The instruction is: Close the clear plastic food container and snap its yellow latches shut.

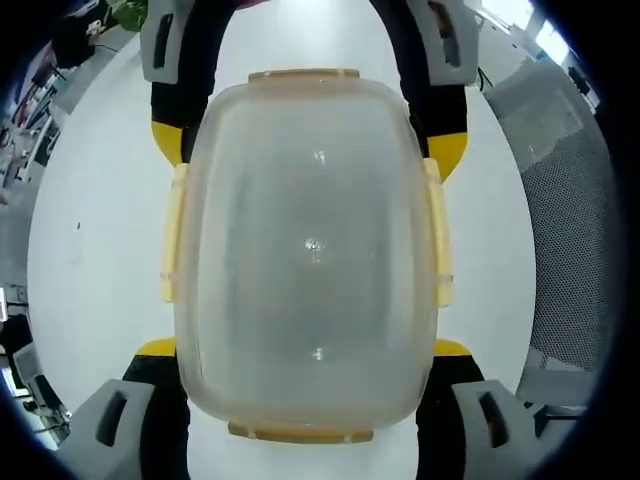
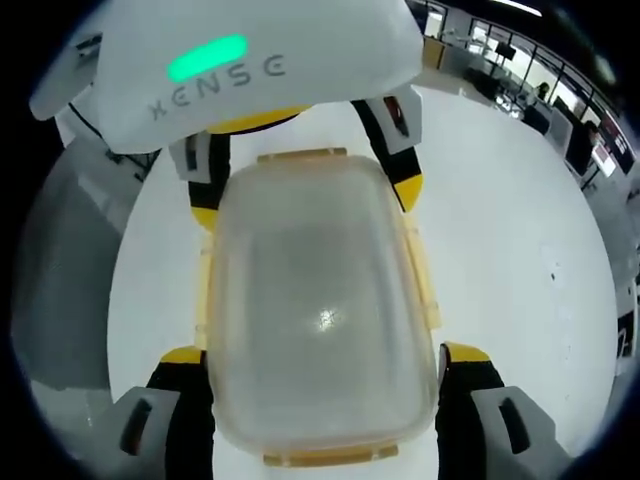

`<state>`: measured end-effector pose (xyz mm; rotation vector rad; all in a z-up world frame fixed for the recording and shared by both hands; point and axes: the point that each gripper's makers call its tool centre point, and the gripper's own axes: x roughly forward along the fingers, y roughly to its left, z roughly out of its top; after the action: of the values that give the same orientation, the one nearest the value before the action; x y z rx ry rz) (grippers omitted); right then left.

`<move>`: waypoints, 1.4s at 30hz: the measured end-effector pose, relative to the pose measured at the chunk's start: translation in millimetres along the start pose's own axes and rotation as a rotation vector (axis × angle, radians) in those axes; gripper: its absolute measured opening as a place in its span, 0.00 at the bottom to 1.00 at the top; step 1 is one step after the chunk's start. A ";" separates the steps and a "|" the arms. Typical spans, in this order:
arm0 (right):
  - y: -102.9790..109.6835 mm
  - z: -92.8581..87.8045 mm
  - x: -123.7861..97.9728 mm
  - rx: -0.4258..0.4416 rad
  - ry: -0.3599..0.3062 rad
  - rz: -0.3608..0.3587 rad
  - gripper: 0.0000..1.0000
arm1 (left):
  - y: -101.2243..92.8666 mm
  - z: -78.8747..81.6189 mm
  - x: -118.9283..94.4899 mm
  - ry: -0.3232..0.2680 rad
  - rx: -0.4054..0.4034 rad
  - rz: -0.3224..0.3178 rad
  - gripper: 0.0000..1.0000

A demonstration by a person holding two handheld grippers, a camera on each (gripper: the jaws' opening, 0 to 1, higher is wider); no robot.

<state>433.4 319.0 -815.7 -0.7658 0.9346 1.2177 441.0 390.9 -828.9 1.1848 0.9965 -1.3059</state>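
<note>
In the left gripper view, the clear plastic container (image 1: 310, 250) sits in the middle of the frame on a white table (image 1: 90, 240), with its cloudy lid on top. Pale yellow latches run along its edges: one at the top (image 1: 303, 75), one at the bottom (image 1: 300, 433), one on the left side (image 1: 172, 235) and one on the right side (image 1: 438, 240). The left gripper (image 1: 305, 385) rises from the bottom of the frame with its two yellow-tipped jaws spread wide, one on each side of the container's near end, right beside its walls; whether they press on it cannot be told. At the top of the frame the right gripper (image 1: 305, 140) comes in from the far side, its jaws likewise apart and flanking the container's far end.

In the right gripper view, the container (image 2: 320, 320) again fills the centre, standing on the table (image 2: 500, 230). The right gripper (image 2: 325, 385) straddles the near end from the bottom of the frame, jaws wide apart. The left gripper (image 2: 305, 195), with a white body and a green light, reaches in from the top, its jaws at the container's far corners. A grey mesh surface (image 1: 565, 220) lies at the right of the left gripper view.
</note>
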 end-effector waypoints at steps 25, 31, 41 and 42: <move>4.6 -0.6 0.4 -0.007 -0.020 -0.003 1.00 | -1.0 -5.6 -1.0 0.002 -0.016 0.009 0.99; 5.0 1.8 -5.9 -0.011 -0.056 -0.004 1.00 | 3.7 -1.4 -8.1 -0.026 -0.016 0.038 0.99; -3.7 20.5 -24.5 0.117 -0.232 -0.071 1.00 | 2.2 1.9 -20.2 -0.136 -0.096 0.073 0.99; -3.6 21.3 -25.4 0.134 -0.246 -0.074 1.00 | 0.5 1.0 -20.5 -0.145 -0.120 0.070 0.99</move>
<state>438.6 326.3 -783.6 -0.5262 0.7691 1.1429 440.3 393.3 -808.5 1.0106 0.9069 -1.2409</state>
